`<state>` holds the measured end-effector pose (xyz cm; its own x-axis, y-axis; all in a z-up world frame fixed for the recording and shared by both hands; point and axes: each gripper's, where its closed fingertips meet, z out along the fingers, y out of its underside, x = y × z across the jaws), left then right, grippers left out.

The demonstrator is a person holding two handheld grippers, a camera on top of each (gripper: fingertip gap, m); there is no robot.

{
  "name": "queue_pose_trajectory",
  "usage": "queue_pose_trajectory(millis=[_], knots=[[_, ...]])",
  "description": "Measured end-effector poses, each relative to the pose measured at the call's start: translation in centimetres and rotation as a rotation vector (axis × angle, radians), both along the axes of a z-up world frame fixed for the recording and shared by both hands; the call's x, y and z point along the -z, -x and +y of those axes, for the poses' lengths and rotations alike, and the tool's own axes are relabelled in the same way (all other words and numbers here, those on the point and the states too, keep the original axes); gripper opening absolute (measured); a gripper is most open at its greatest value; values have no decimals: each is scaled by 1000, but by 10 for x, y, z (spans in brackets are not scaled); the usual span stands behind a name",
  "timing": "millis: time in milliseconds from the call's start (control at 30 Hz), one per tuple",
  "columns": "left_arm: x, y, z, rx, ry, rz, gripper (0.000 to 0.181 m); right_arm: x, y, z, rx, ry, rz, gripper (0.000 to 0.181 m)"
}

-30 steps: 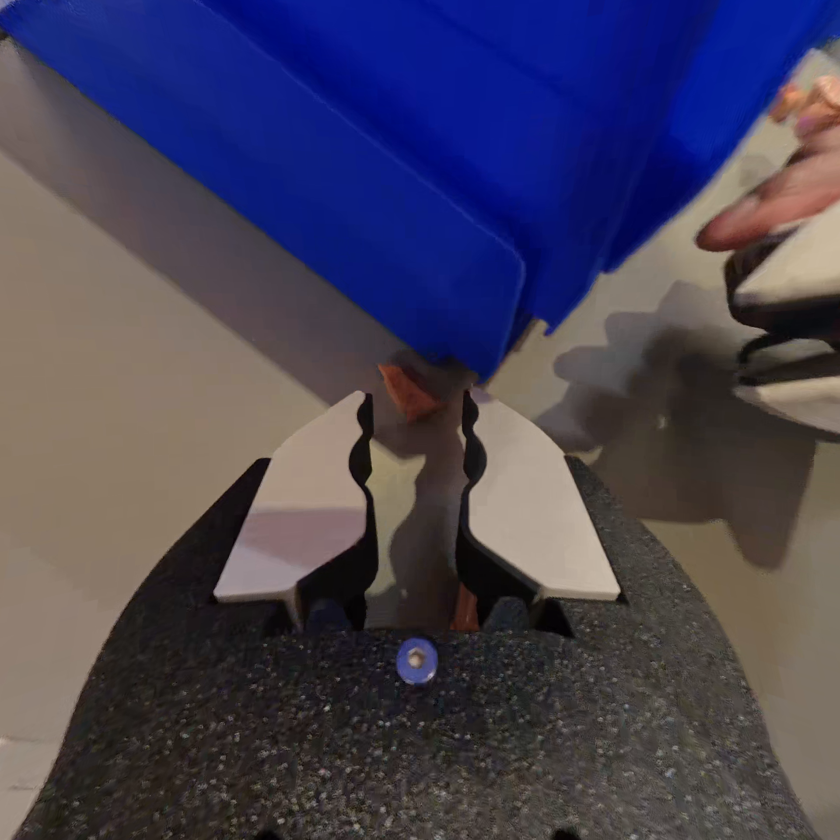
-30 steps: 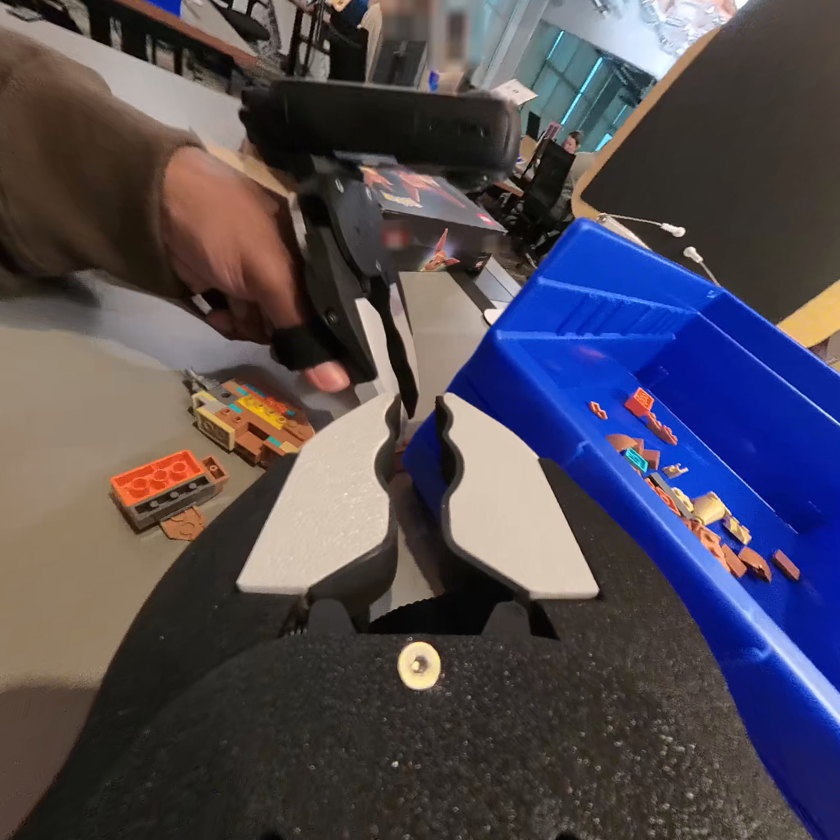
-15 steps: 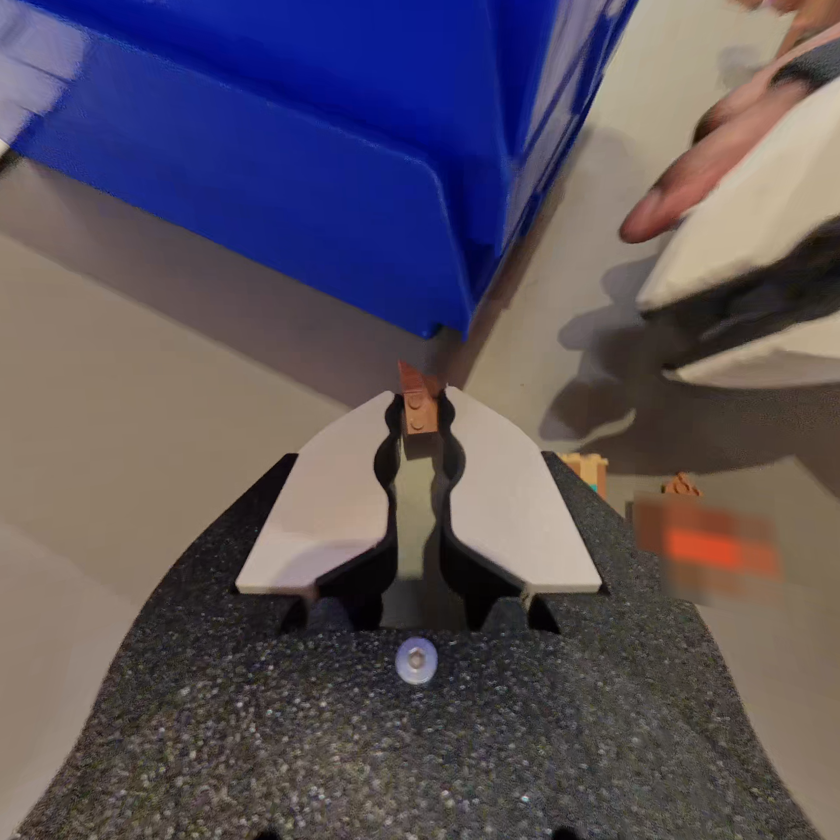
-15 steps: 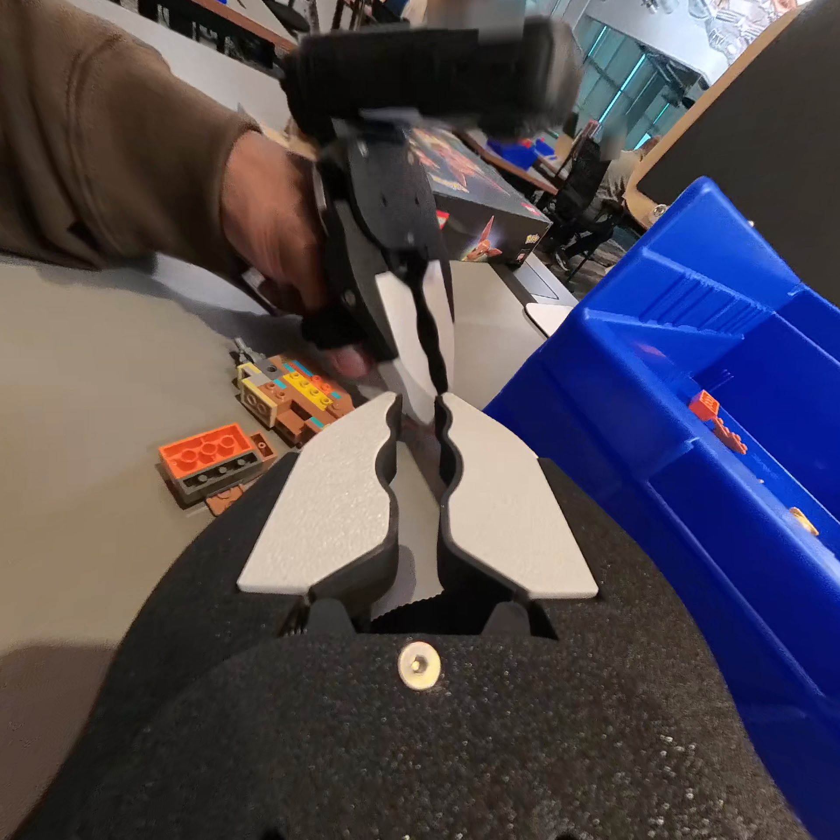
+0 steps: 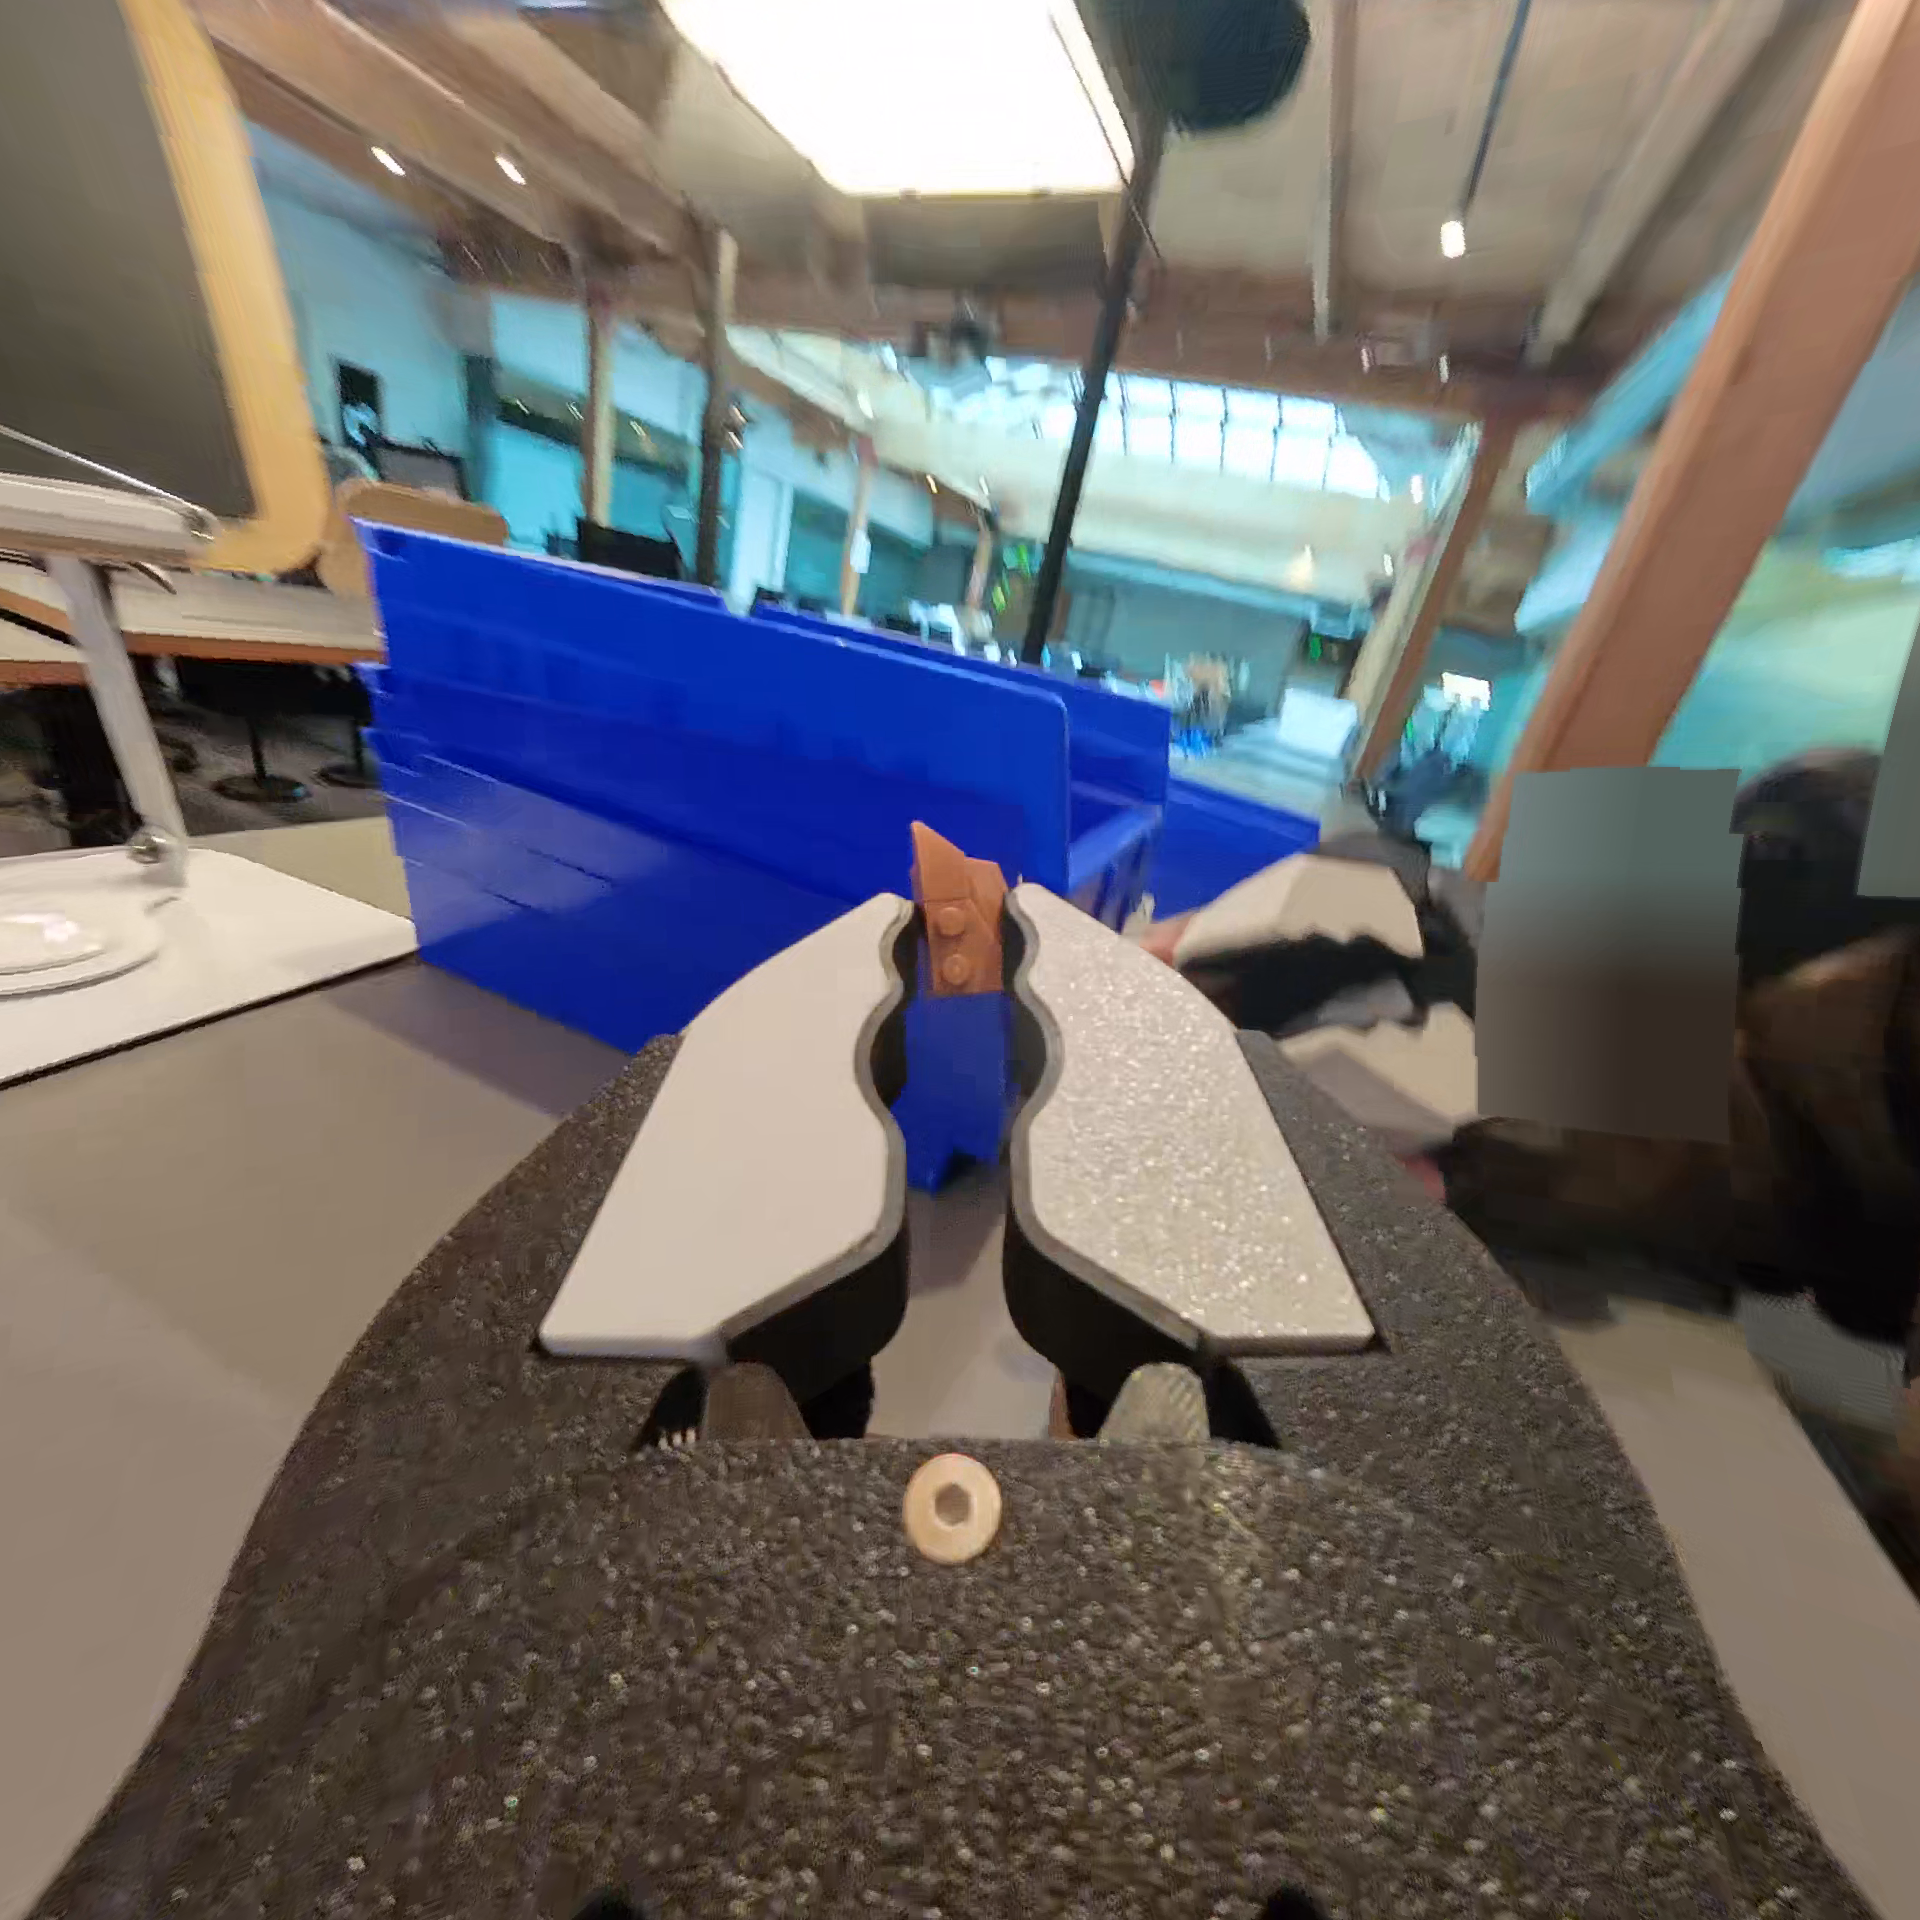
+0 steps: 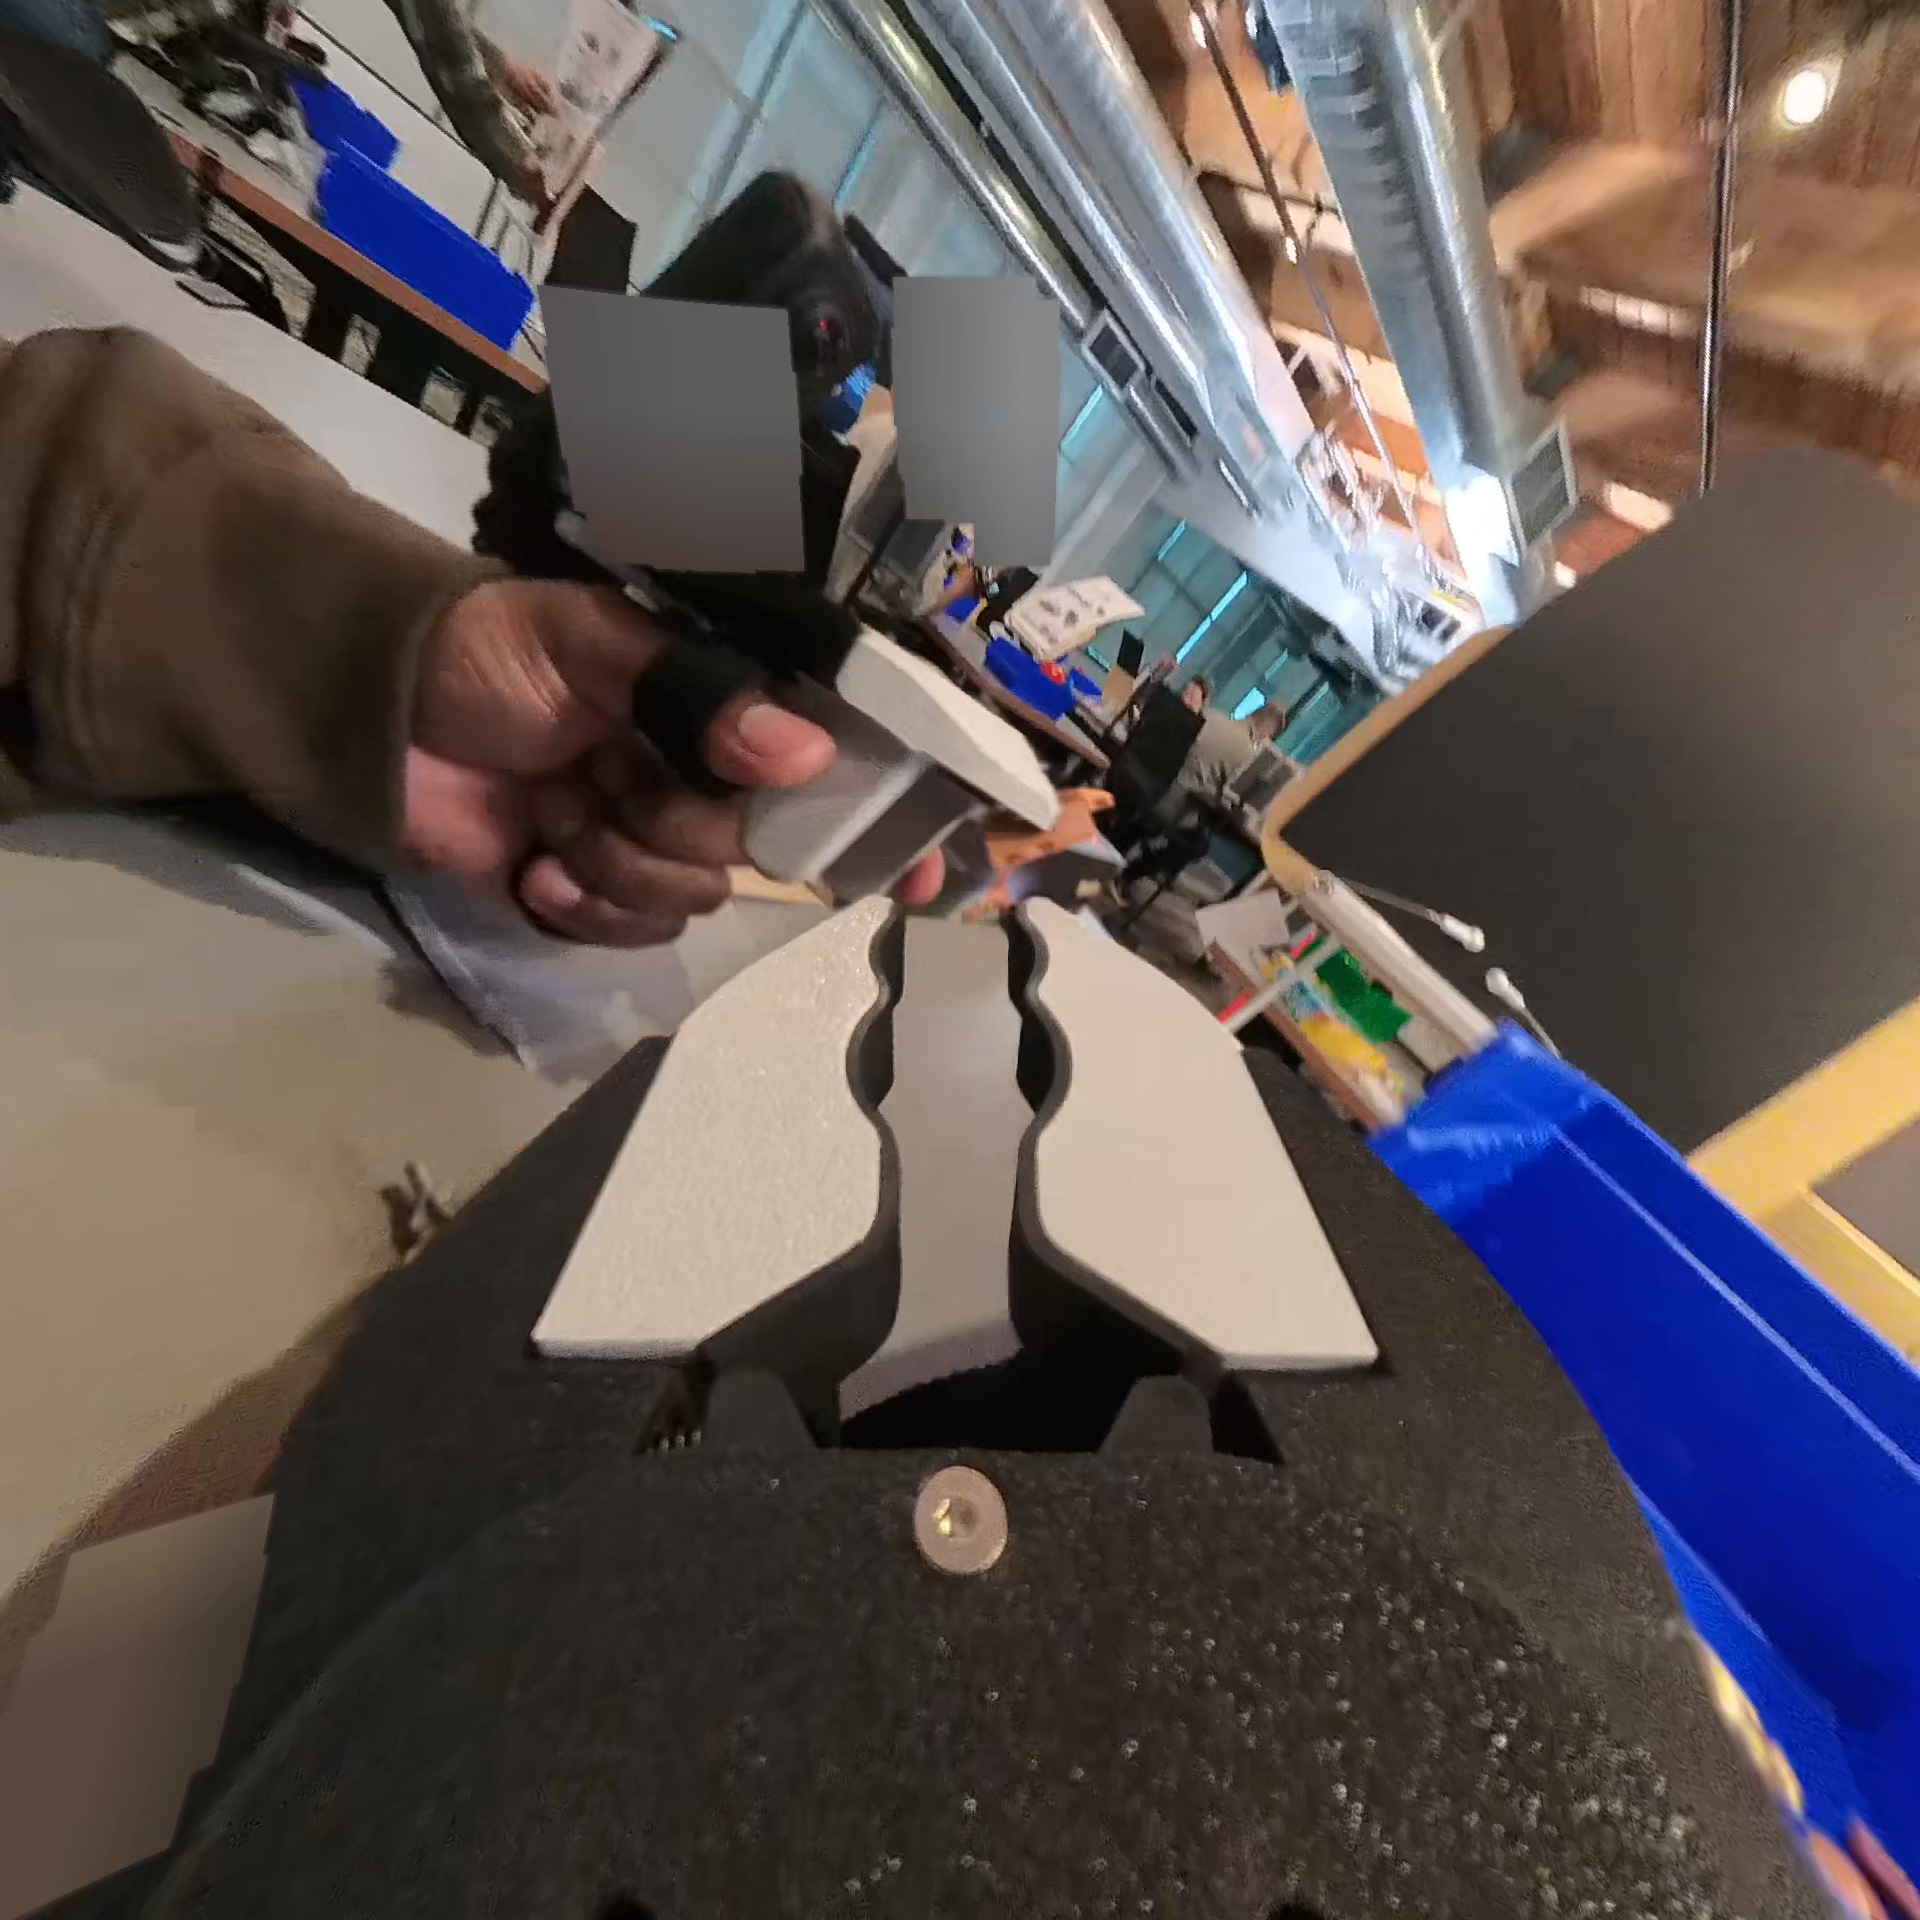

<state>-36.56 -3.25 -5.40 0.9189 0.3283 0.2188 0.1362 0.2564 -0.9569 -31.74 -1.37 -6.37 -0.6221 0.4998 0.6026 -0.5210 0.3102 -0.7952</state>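
Observation:
My left gripper [image 5: 958, 920] is shut on a small brown brick piece [image 5: 951, 940], which sticks out past its tips, and holds it in the air in front of the blue bin [image 5: 675, 821]. In the right wrist view the left gripper [image 6: 1023, 831] shows held by a hand [image 6: 561, 758] in a brown sleeve, with the brown piece [image 6: 1044, 840] at its tips. My right gripper [image 6: 958, 914] is open and empty, just below and in front of the left gripper's tips. It shows blurred at the right of the left wrist view [image 5: 1299, 935].
The grey table [image 5: 260, 1143] lies below. A white lamp base [image 5: 94, 935] stands at the left. The blue bin's rim [image 6: 1662, 1278] runs along my right gripper's right side. A dark panel with a yellow frame [image 6: 1662, 779] stands behind the bin. There is about 6 centimeters between the tips of the two grippers.
The left gripper closed on the brown piece by the bin's corner and lifted it. Both grippers have tilted up from the table and now look across the room.

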Motion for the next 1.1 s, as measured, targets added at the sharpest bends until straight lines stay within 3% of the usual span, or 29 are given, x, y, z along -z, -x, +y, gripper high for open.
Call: queue_pose_trajectory(millis=[133, 467, 700, 867, 1100], knots=[[-4, 1, -6, -23, -80, -30, 14, 2, -1, -21, -11, 14, 145, 19], [-13, -23, 15, 97, -46, -54, 14, -8, 7, 22, 181, -3, 275, 17], [4, -45, 39, 158, 201, -59, 14, -21, 7, 25, 271, -71, 410, 31], [12, -52, 40, 231, 262, -131, 14, -3, 17, 23, 295, -254, 505, 38], [46, -57, 43, 254, 461, -229, 14, 15, 15, 16, 267, -398, 619, 45]])
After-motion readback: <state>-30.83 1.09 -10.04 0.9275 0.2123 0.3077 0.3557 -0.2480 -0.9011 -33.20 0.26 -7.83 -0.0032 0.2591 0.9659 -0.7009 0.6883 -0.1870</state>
